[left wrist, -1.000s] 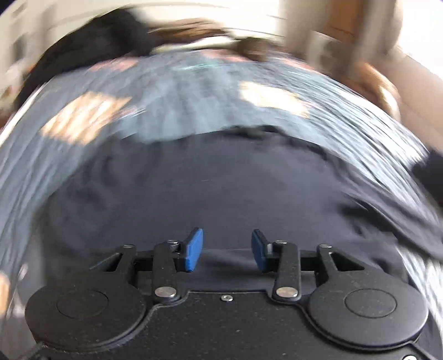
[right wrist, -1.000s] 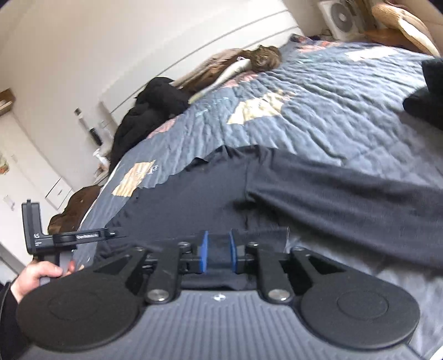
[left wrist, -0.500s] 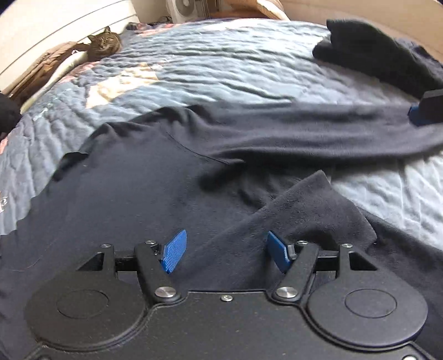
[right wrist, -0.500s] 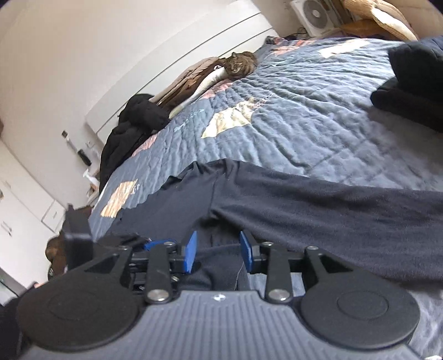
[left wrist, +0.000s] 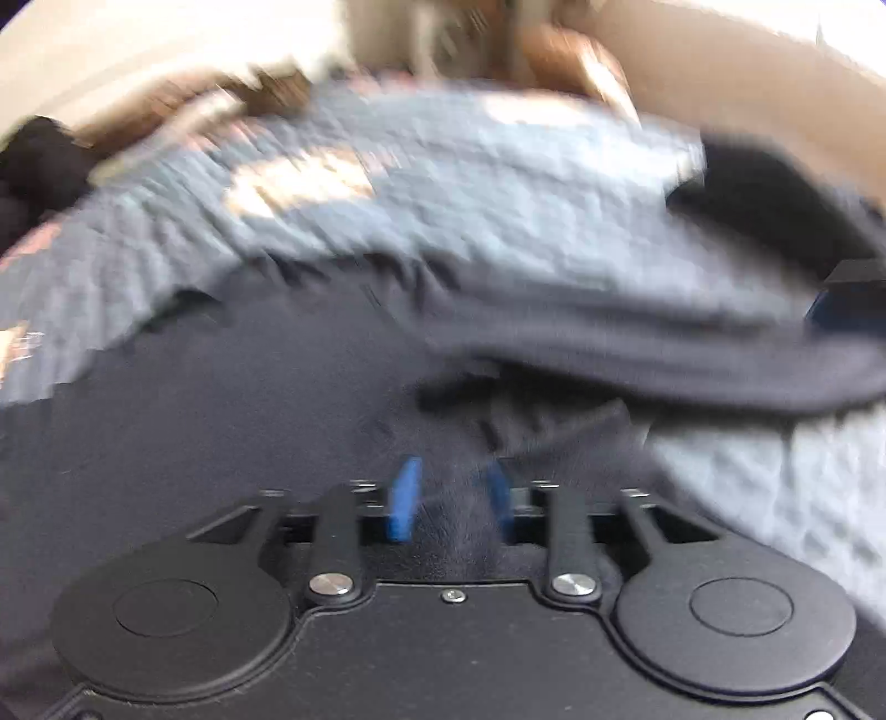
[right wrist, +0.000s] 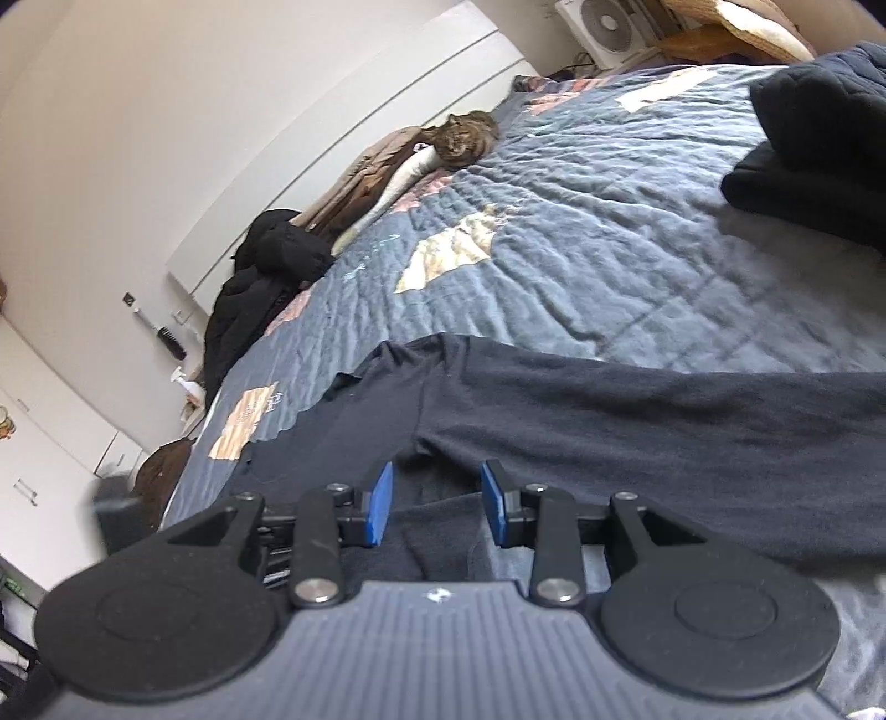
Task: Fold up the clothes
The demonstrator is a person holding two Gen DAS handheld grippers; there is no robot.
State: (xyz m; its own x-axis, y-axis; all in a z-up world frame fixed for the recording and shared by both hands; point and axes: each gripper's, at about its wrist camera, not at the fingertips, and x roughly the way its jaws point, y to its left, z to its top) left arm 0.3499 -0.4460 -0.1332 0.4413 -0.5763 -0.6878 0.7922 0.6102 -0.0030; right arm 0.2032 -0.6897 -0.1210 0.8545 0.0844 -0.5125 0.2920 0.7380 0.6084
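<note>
A dark navy long-sleeved shirt (right wrist: 664, 432) lies spread on the grey-blue quilt (right wrist: 581, 232), one sleeve stretched out to the right. My right gripper (right wrist: 434, 509) is open just above the shirt's near edge, and loose dark fabric lies below its pads. The left wrist view is motion-blurred. There my left gripper (left wrist: 451, 495) sits low over the shirt (left wrist: 249, 399), pads part-way apart with a bunch of dark fabric between them. The stretched sleeve (left wrist: 664, 354) runs across ahead of it. The other gripper shows at that view's right edge.
A cat (right wrist: 462, 138) rests on brown cloth at the far side of the bed. A black jacket (right wrist: 266, 277) lies at the bed's left edge. Folded black clothes (right wrist: 819, 160) sit at the right. A white fan unit (right wrist: 603, 22) stands beyond the bed.
My right gripper opened and released the shirt fabric it was pinching. My left gripper swung, opened wide, then moved onto the folded sleeve end and narrowed its pads around it.
</note>
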